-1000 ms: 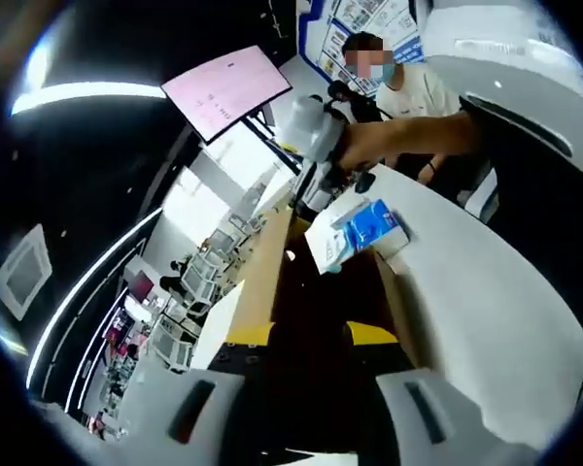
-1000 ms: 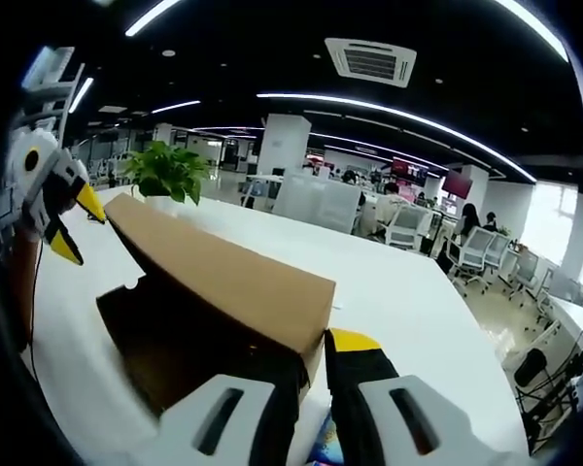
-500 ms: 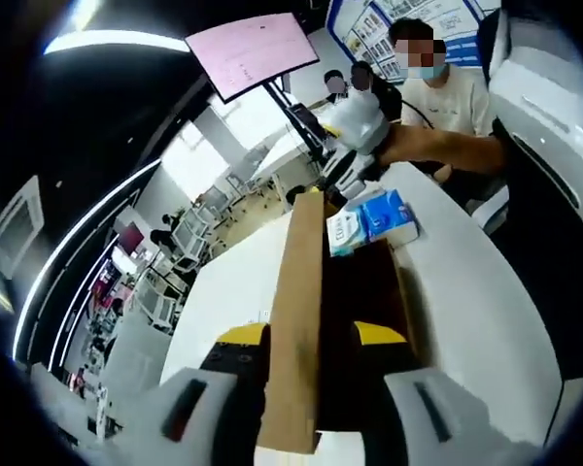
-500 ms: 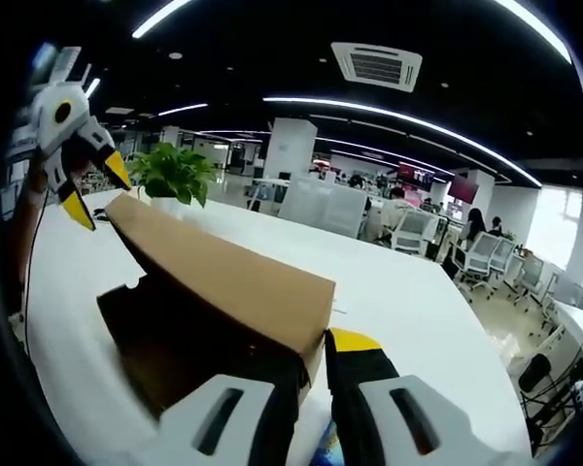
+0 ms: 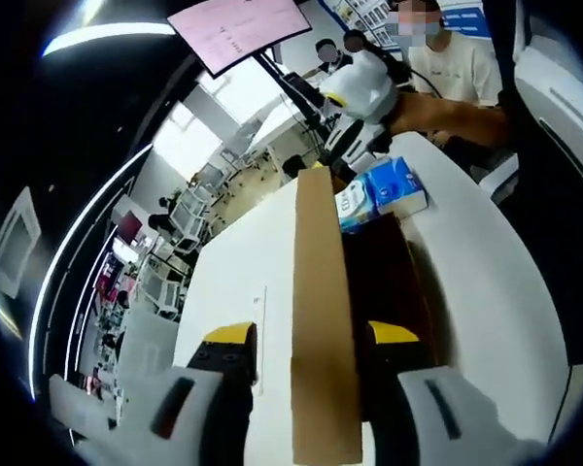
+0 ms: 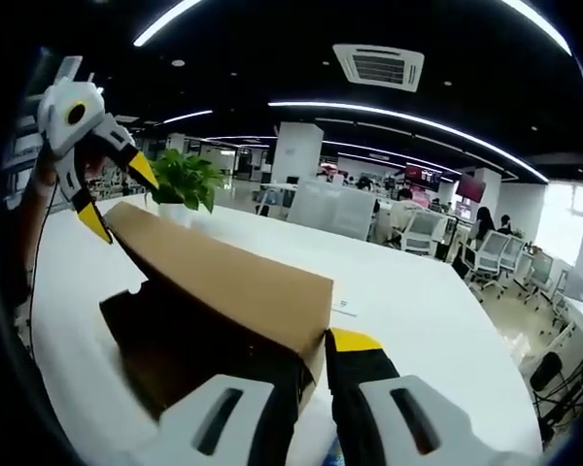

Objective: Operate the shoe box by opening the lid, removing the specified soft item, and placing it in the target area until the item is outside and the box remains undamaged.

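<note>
The brown cardboard shoe box lid [image 6: 223,282] stands raised over the dark box interior [image 6: 175,349]. My right gripper [image 6: 321,354] is shut on the lid's near corner. From the other end, the lid's edge [image 5: 321,320] runs up between the wide-apart jaws of my left gripper [image 5: 311,335], which is open. That same left gripper [image 6: 117,199] hangs just over the lid's far corner. A blue and white soft tissue pack [image 5: 384,191] lies at the box's far end, below the right gripper [image 5: 355,116]. A sliver of blue shows between the right jaws.
The box rests on a long white table [image 6: 408,301]. A potted plant [image 6: 185,180] stands past the box. A person [image 5: 457,68] sits at the table's far side, under a pink monitor [image 5: 238,29]. Office desks and chairs [image 6: 408,223] fill the background.
The left gripper has risen and swung toward the lid's far corner, so the lid edge now runs straight between its jaws. The right gripper keeps its hold; the lid stays raised.
</note>
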The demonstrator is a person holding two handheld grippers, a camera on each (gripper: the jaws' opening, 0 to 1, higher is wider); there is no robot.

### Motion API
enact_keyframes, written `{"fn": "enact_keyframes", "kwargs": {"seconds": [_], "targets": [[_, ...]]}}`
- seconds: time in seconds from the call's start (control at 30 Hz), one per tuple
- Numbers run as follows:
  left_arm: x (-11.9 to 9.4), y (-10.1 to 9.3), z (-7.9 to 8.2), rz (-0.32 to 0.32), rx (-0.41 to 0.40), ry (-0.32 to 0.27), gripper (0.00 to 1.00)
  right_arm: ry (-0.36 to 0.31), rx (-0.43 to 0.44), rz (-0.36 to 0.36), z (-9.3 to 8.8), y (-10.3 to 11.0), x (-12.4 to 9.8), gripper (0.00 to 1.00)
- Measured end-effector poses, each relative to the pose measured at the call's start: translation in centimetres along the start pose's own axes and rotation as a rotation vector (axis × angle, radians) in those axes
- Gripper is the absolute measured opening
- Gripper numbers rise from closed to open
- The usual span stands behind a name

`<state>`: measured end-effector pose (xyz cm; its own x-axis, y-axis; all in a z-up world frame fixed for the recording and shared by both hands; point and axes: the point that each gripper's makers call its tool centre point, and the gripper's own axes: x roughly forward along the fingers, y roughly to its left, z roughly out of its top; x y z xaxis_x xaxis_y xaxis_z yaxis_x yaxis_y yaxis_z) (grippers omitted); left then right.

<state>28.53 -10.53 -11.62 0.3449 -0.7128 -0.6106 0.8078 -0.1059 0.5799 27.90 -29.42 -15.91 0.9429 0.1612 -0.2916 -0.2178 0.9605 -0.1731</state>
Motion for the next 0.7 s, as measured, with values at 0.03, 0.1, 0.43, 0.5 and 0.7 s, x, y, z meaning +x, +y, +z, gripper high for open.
{"fn": "enact_keyframes", "kwargs": {"seconds": [0.03,0.1,0.43,0.5,0.7], "targets": [[0.1,0.1,-0.2,-0.003,-0.006,0.004,0.45,0.000,0.000,0.003,0.0,0.0,0.0,0.08],[0.4,0.1,-0.4,-0.012,-0.011,0.008,0.45,-0.004,-0.025,0.013,0.1,0.1,0.0,0.08],[0.8,-0.8,-1.6,-0.046,-0.008,0.069,0.43,-0.009,-0.003,0.019,0.2,0.3,0.0,0.08],[0.8,-0.7,-1.9,-0.041,-0.008,0.077,0.43,-0.008,-0.004,0.020,0.2,0.3,0.0,0.08],[0.7,-0.9,-1.7,-0.040,-0.012,0.076,0.43,-0.013,-0.002,0.021,0.1,0.6,-0.1,0.08]]}}
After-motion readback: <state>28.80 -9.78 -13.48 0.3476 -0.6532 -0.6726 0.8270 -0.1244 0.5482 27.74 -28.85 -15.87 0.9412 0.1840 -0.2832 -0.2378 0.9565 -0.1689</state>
